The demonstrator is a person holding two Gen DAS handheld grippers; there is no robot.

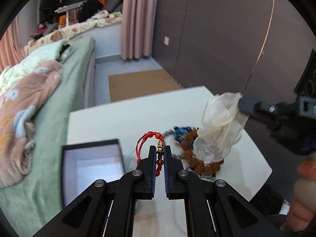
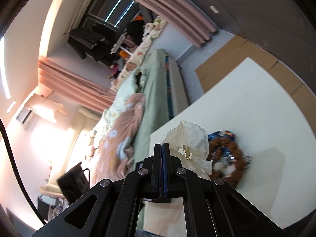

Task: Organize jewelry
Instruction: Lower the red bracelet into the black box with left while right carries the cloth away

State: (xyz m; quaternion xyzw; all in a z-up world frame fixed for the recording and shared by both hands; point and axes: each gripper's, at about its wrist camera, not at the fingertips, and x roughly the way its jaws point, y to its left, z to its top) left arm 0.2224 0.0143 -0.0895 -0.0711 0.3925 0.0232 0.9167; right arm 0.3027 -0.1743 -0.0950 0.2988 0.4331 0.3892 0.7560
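The red bracelet (image 1: 158,152) hangs pinched between the nearly closed jaws of the left gripper (image 1: 160,148), its cord loop and gold charm standing above the fingertips, lifted clear of the white table (image 1: 122,116). Just left of it, at the table's near left corner, sits the open dark box (image 1: 92,164), its pale inside bare as far as can be seen. To the right, the right gripper (image 2: 162,145) is clamped tight on the edge of a sheer white pouch (image 2: 189,148), which hangs over the remaining pile: a brown bead bracelet (image 1: 199,164), a blue piece (image 1: 181,132) and some clear crystals (image 1: 205,150), all bunched near the table's right edge. The step in hand looks like sorting the red bracelet away from the pile. Next, it likely needs carrying left over the box, or to the pouch mouth, and releasing; which one I cannot tell.
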